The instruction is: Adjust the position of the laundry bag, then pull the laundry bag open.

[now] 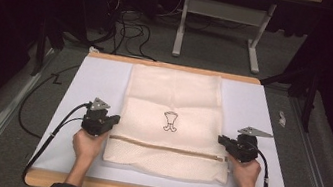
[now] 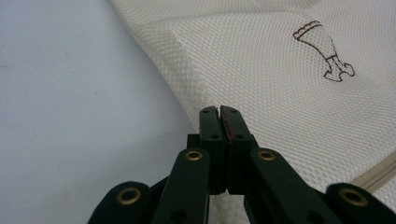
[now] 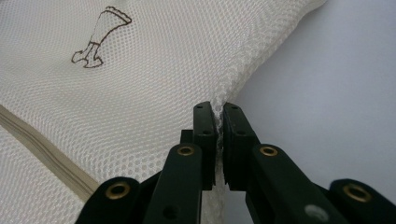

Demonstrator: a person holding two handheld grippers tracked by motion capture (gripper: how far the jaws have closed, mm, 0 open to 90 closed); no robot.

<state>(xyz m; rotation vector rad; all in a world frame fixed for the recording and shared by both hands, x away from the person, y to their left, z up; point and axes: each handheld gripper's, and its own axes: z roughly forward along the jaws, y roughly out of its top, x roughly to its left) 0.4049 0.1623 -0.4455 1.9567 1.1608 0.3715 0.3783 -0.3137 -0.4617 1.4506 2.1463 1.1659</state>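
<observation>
A cream mesh laundry bag (image 1: 169,119) is laid flat on the white table mat (image 1: 90,81). Its left edge is pinched by the left gripper (image 2: 219,111), its right edge by the right gripper (image 3: 218,108).

No words, numbers or brand names can be read anywhere. The one sign is a small dark-outlined emblem (image 1: 169,121), shaped like a flared skirt or garment, printed on the cream mesh zippered laundry bag (image 1: 174,95); the gripper views show it as a brown line drawing (image 2: 324,51) (image 3: 102,37).
</observation>
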